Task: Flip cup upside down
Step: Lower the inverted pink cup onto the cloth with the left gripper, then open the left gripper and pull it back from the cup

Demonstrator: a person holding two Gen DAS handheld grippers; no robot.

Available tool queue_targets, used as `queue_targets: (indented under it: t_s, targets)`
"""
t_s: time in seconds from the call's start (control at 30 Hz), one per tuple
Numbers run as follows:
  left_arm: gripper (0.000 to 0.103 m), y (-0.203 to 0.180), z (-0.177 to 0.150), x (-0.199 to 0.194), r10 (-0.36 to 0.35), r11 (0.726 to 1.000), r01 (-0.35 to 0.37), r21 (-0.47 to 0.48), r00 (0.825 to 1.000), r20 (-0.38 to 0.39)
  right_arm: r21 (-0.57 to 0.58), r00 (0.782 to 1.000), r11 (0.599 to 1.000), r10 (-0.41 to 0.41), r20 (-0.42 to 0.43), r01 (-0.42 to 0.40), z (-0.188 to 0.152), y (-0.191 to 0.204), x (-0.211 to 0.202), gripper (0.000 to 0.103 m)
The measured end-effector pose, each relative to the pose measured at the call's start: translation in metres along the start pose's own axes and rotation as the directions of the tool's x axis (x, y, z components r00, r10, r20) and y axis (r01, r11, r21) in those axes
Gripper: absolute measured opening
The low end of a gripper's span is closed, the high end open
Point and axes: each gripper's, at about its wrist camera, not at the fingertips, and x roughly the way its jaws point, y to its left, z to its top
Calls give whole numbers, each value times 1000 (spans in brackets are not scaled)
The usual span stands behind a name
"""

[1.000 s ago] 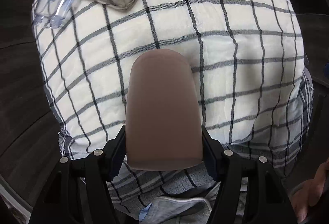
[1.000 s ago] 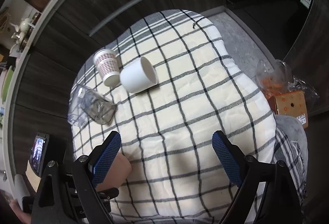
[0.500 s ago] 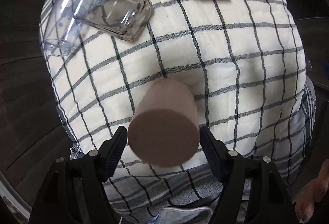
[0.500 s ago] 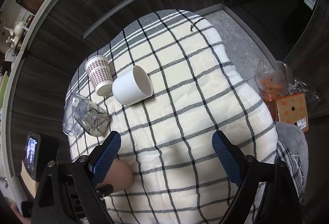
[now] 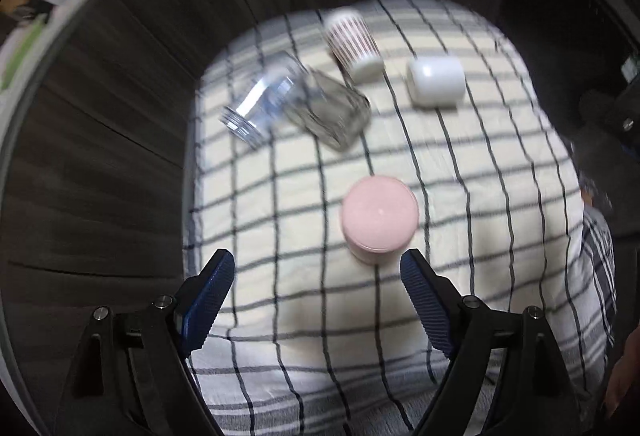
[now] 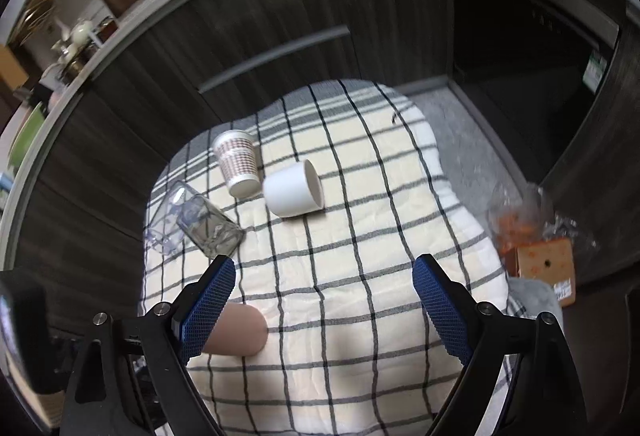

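Note:
A pink cup point(image 5: 378, 218) stands upside down on the checked cloth point(image 5: 480, 195), its flat base facing up. My left gripper point(image 5: 316, 300) is open and empty, pulled back just short of the cup. In the right wrist view the pink cup point(image 6: 240, 332) shows partly behind the left finger. My right gripper point(image 6: 326, 304) is open and empty above the cloth point(image 6: 360, 236).
A white cup point(image 6: 294, 189), a red-patterned paper cup point(image 6: 238, 163) and a clear glass jar point(image 6: 200, 222) lie on their sides at the far part of the cloth. Dark cabinet fronts point(image 6: 280, 15) stand behind. A plastic bag and an orange box point(image 6: 546, 268) sit on the floor at right.
My left gripper turned the pink cup over, set it base-up on the cloth, opened and drew back. My right gripper stayed open and shifted slightly.

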Motion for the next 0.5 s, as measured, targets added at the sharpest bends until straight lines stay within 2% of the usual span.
queue_targets:
  t_s: [0.07, 0.2, 0.37, 0.5]
  targets:
    - [87, 7, -11, -12, 12, 999, -10, -33, 997, 70, -25, 999, 1000, -3, 35, 4, -5, 6, -10, 90]
    - [87, 16, -28, -28, 18, 996, -3, -92, 986, 163, -78, 993, 997, -3, 114, 12, -17, 17, -31, 90]
    - [88, 21, -48, -48, 49, 991, -10, -134, 955, 291, -124, 983, 992, -8, 182, 31, -32, 26, -47, 90]
    - [90, 24, -61, -59, 52, 986, 8, -165, 932, 358, -152, 975, 987, -10, 224, 45, -42, 33, -56, 90]
